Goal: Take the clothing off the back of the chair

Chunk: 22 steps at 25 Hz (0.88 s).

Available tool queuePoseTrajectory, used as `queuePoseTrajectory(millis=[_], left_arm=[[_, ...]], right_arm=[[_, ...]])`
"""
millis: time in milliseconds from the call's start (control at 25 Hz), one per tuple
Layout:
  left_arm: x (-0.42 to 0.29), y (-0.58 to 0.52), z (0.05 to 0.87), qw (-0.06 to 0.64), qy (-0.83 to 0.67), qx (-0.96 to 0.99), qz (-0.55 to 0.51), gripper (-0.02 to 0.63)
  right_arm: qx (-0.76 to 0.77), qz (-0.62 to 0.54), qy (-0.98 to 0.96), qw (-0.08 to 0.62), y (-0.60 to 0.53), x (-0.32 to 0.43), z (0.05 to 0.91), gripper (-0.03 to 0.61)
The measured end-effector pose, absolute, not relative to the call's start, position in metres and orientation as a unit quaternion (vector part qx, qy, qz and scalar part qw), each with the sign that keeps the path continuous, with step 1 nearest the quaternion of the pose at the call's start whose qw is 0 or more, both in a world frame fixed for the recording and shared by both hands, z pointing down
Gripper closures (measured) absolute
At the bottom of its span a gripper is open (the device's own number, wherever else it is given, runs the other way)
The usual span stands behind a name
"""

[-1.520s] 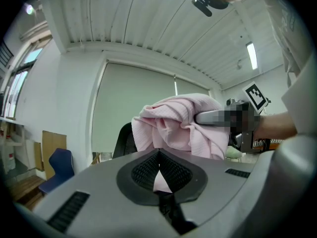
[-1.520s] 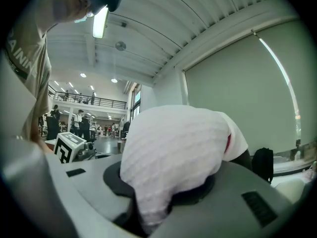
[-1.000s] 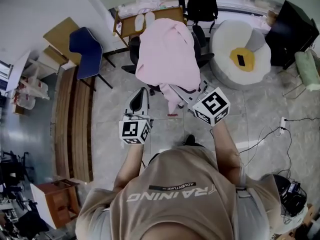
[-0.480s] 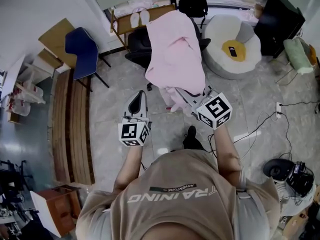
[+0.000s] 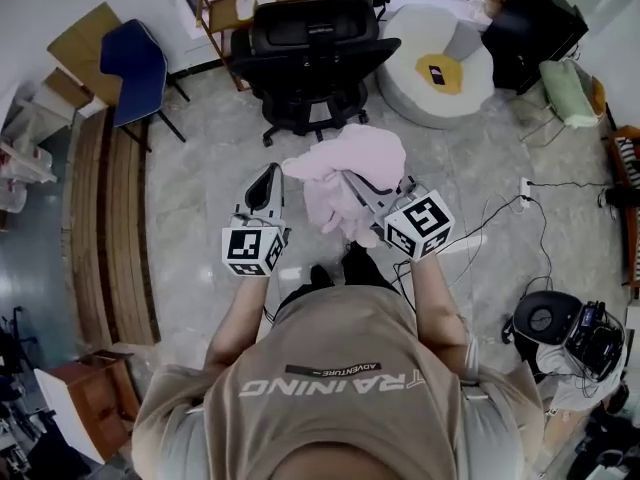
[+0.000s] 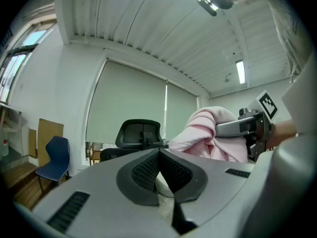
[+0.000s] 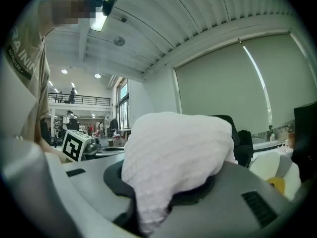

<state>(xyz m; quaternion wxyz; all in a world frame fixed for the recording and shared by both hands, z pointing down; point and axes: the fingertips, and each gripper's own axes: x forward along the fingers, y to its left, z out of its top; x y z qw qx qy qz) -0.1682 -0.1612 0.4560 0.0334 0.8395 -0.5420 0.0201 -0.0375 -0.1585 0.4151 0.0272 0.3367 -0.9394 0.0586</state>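
The pink clothing hangs bunched in the air, clear of the black office chair, whose backrest is bare. My right gripper is shut on the clothing, and in the right gripper view the pale fabric fills the jaws and hides the pads. My left gripper is beside it on the left, shut with nothing between its pads. The left gripper view shows the clothing to the right and the chair straight ahead.
A blue chair and wooden boards are at the left. A white round cushion with a yellow centre and a black box sit behind on the right. Cables trail across the floor at the right.
The clothing has come off the chair's back and moved toward the person with the right gripper. Both grippers drew back from the chair, which now stands bare.
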Motion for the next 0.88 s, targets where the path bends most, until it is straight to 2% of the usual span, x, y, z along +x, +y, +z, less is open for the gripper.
queuePoseTrajectory(millis=[880], left_arm=[[-0.124, -0.137, 0.411, -0.023, -0.547, 0.837, 0.020, 0.604]], right_arm=[[0.296, 0.032, -0.955, 0.008, -0.127, -0.005, 0.391, 0.422]])
